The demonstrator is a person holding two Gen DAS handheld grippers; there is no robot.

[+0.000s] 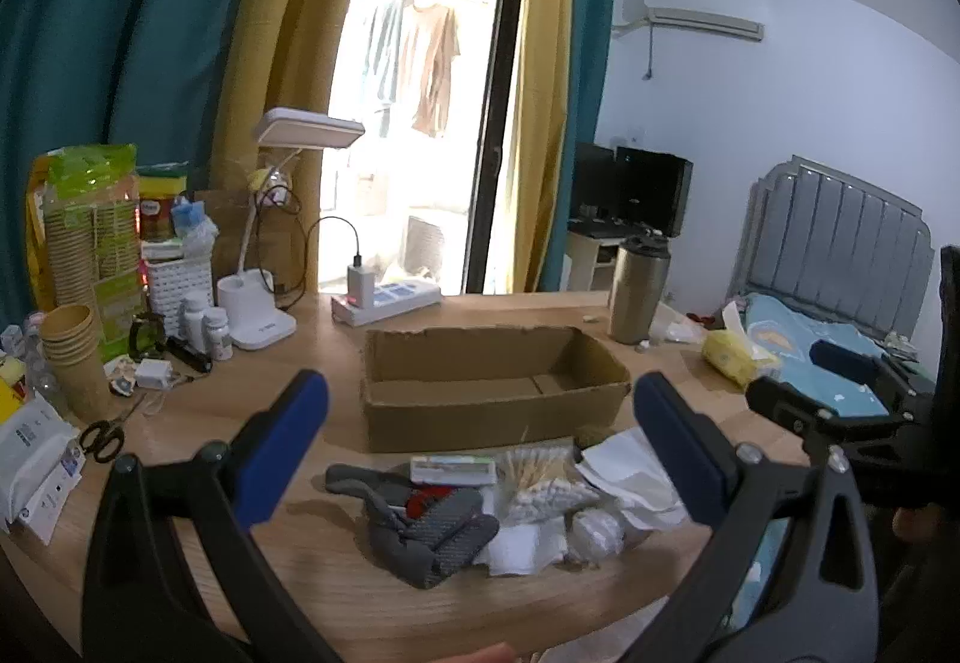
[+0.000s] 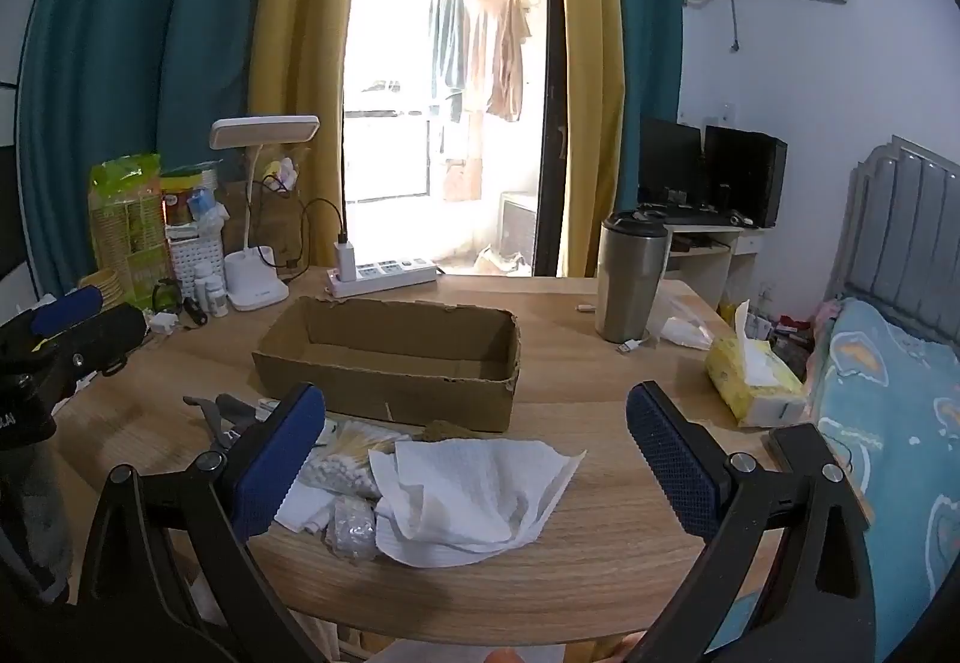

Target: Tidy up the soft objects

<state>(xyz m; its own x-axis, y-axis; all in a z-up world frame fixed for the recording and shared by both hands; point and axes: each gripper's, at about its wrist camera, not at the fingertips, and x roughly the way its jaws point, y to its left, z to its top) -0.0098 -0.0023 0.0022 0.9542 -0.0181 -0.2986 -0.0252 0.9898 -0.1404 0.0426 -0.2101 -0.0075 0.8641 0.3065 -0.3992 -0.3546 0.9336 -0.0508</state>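
Note:
An empty cardboard box (image 1: 492,387) (image 2: 390,357) sits mid-table. In front of it lies a pile of soft items: grey gloves (image 1: 429,528), a bag of cotton swabs (image 1: 537,474) (image 2: 354,450), a bag of cotton balls (image 1: 594,534), a small flat packet (image 1: 453,468) and crumpled white paper towels (image 2: 474,495) (image 1: 630,474). My left gripper (image 1: 480,447) is open and empty above the pile. My right gripper (image 2: 477,453) is open and empty above the paper towels; it also shows at the right of the left wrist view (image 1: 840,381).
A steel tumbler (image 2: 630,279), a yellow tissue pack (image 2: 750,381), a power strip (image 2: 384,273) and a desk lamp (image 2: 258,219) stand on the table. Paper cups (image 1: 75,357), bottles, scissors (image 1: 102,438) and wipes crowd the left. A bed (image 2: 888,393) lies to the right.

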